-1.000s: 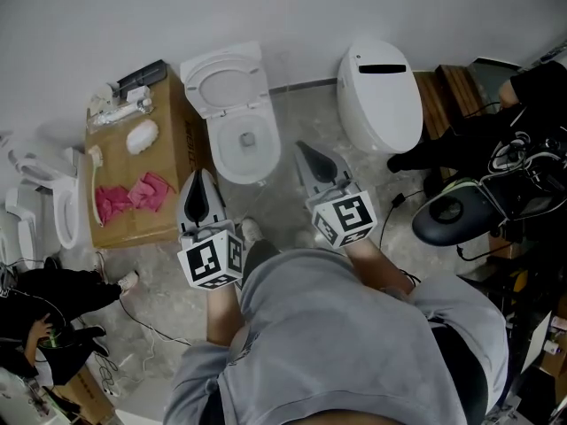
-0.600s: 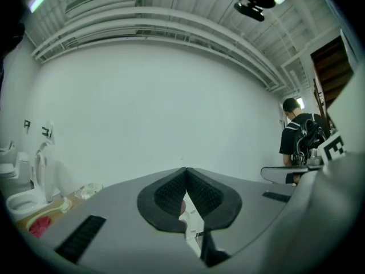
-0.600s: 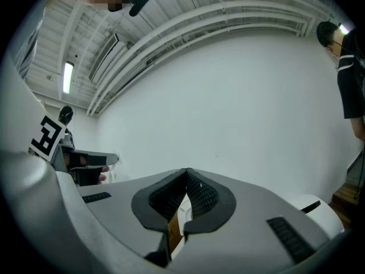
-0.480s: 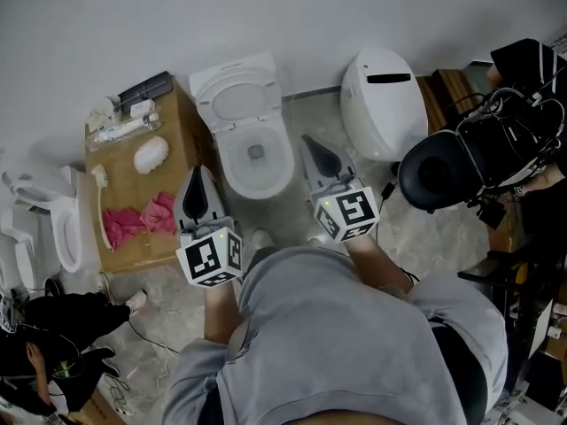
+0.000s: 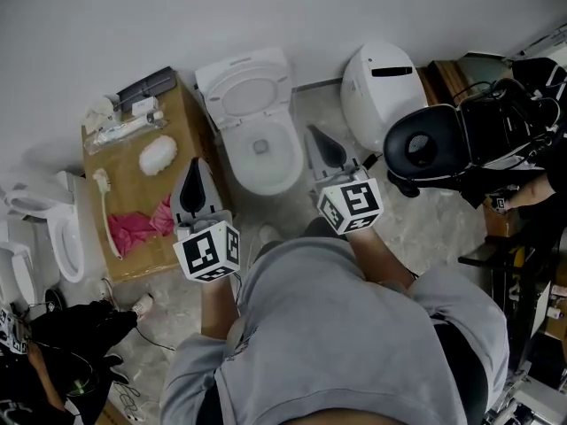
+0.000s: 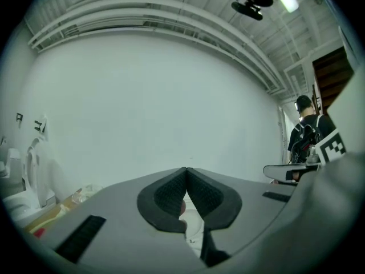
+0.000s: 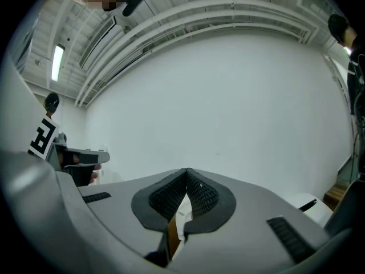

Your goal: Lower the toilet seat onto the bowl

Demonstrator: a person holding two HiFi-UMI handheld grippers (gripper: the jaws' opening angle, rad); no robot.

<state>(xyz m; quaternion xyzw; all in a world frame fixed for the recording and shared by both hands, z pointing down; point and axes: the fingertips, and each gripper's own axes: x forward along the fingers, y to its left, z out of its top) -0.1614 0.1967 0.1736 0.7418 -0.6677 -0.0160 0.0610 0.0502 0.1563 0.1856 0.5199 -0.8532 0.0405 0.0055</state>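
My left gripper [image 5: 197,168] is fully closed, its pads pressed tip to tip with nothing caught between them. My right gripper [image 5: 314,136] is the same: jaws together and empty. I hold both out level in front of me, one on each side of the toilet bowl [image 5: 264,181], and neither touches it. The toilet seat [image 5: 209,94] is up, tipped back at the rear of the bowl toward the white wall [image 5: 354,16], so the bowl is uncovered below it. In the head view my left gripper shows over the edge of a cardboard box [image 5: 142,189] just left of the bowl (a pink cloth [image 5: 135,227], a brush [image 5: 108,220] and a white pad [image 5: 157,155] lie on it). My right gripper sits between the bowl and a second toilet [image 5: 381,96] whose lid is down. Both gripper views look mostly at bare wall
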